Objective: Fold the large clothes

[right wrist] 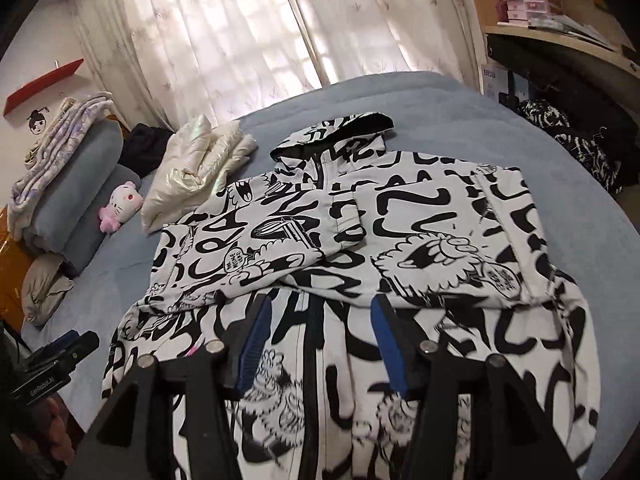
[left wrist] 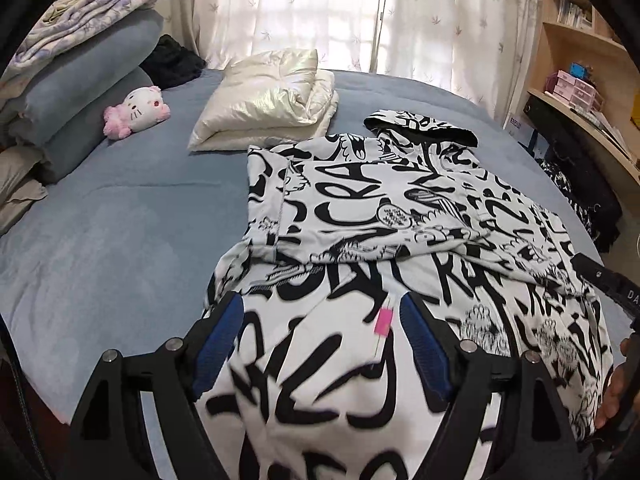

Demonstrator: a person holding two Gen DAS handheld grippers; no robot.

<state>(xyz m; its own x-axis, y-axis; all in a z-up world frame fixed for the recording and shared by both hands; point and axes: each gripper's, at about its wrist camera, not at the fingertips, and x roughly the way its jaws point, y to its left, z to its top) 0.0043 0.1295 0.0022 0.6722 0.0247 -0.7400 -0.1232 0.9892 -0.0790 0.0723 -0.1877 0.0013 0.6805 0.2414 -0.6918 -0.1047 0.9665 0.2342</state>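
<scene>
- The bed [left wrist: 120, 216], covered in a blue sheet, carries everything; the black-and-white graffiti-print hooded jacket [left wrist: 380, 208] lies spread on its near half, hood toward the curtained window and hem at the near edge.
- The jacket looks partly folded: both sleeves are laid across the chest, and the body still lies at full length, so by my judgement the fold of the hem up toward the hood is what remains.
- A cream puffer jacket [left wrist: 268, 100] sits already folded toward the far side of the bed, just beyond the printed jacket's shoulder, which suggests one garment is done.
- A stack of folded bedding [left wrist: 80, 60] and a pink-and-white plush cat [left wrist: 138, 110] sit along the bed's left edge, well apart from the work.
- The left hand-held gripper [left wrist: 320, 344] hovers over the lower body of the jacket, jaws wide apart, holding nothing.
- The right hand-held gripper [right wrist: 320, 344] hangs over the zip line nearby, jaws also apart and empty.
</scene>
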